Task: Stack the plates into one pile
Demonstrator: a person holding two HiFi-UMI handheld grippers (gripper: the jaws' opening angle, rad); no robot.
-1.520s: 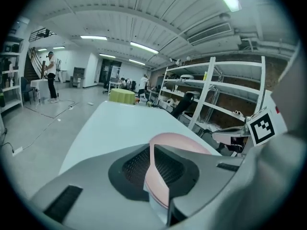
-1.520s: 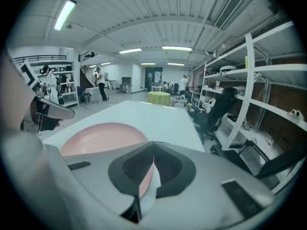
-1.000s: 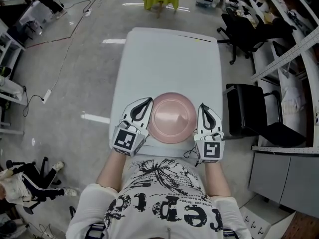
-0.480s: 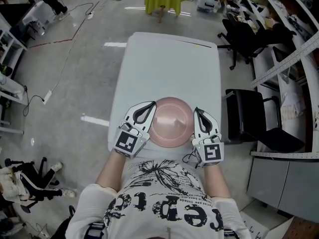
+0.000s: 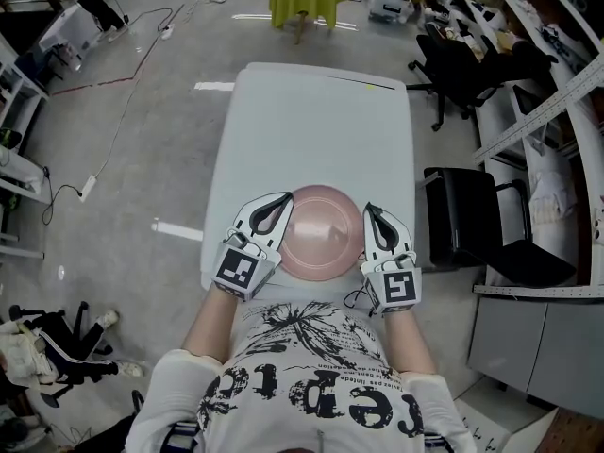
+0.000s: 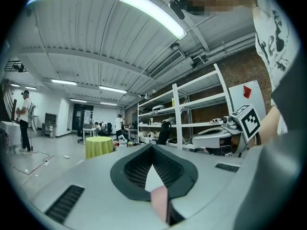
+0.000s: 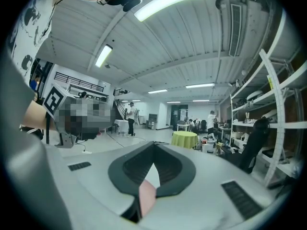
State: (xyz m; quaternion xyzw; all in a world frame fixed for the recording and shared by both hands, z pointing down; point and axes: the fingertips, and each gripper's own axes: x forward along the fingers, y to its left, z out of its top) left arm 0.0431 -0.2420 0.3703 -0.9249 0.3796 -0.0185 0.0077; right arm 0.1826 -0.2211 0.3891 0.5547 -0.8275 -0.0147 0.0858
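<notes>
Jaws are together on both sides, clamping nothing. In the head view the pink plate (image 5: 324, 231) sits as one pile – I can't count layers – at the near end of the table (image 5: 316, 111). The left gripper (image 5: 284, 198) and right gripper (image 5: 369, 209) flank it, tips right at the rim.

Left gripper view: tips meet, with a pink sliver of plate below them. Right gripper view: the same.

Stacking looks finished, so I'd draw each gripper straight outward – no sweep across the rim. Both forearms are tucked close to the torso, grippers low and angled slightly inward.
</notes>
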